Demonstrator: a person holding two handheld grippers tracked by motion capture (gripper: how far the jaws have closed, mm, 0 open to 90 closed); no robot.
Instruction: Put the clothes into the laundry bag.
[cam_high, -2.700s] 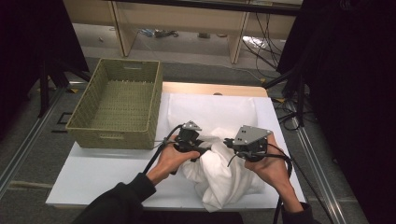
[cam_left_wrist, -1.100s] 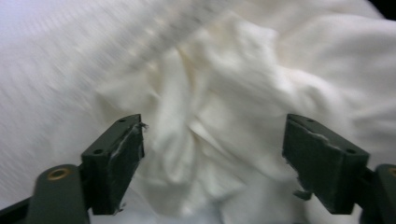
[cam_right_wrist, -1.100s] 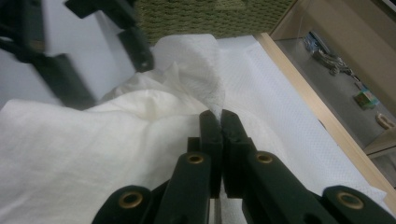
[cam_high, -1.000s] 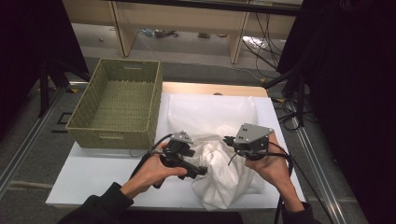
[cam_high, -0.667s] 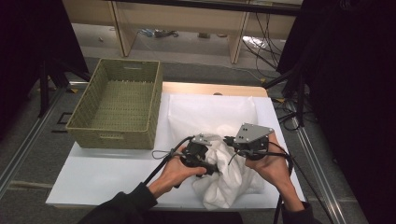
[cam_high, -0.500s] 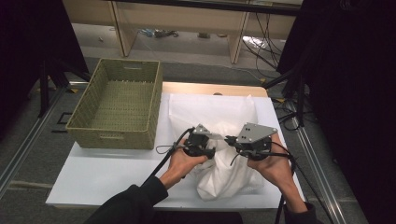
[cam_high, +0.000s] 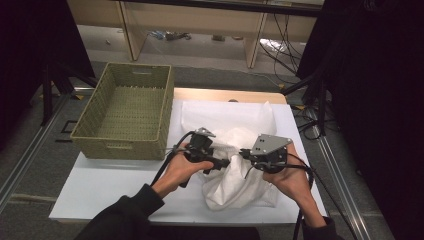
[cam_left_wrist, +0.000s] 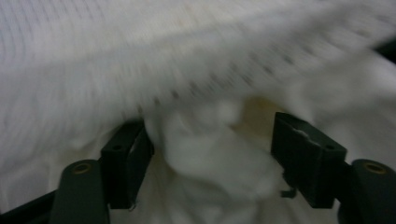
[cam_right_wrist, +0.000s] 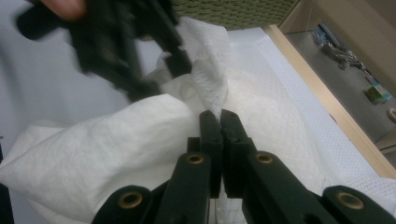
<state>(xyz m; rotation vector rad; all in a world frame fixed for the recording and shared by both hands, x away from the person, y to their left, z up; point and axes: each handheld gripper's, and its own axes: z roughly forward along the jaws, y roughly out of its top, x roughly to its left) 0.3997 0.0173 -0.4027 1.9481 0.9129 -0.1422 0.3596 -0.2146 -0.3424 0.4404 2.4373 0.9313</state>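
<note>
- Crumpled white textured cloth (cam_high: 235, 150) lies on the white table (cam_high: 100, 190), right of centre — far part spread flat, near part bunched into a heap between the two hands.
- Right tongs (cam_right_wrist: 219, 122) are clenched on a pinched-up fold of the cloth; in the right gripper view the jaws meet with fabric sticking out above the tips.
- In the high view the right tongs (cam_high: 243, 154) sit at the heap's right side with a grey three-cornered plate on top, held by the right hand (cam_high: 290, 177).
- Left tongs (cam_left_wrist: 210, 144) are released — jaws wide apart, a lump of cloth between them, view blurred.
- Left hand (cam_high: 180, 167) holds its tongs against the heap's left side, pointing toward the right tongs.
- Green woven rectangular basket (cam_high: 125, 145) stands at the table's left, apart from the cloth, nothing inside.
</note>
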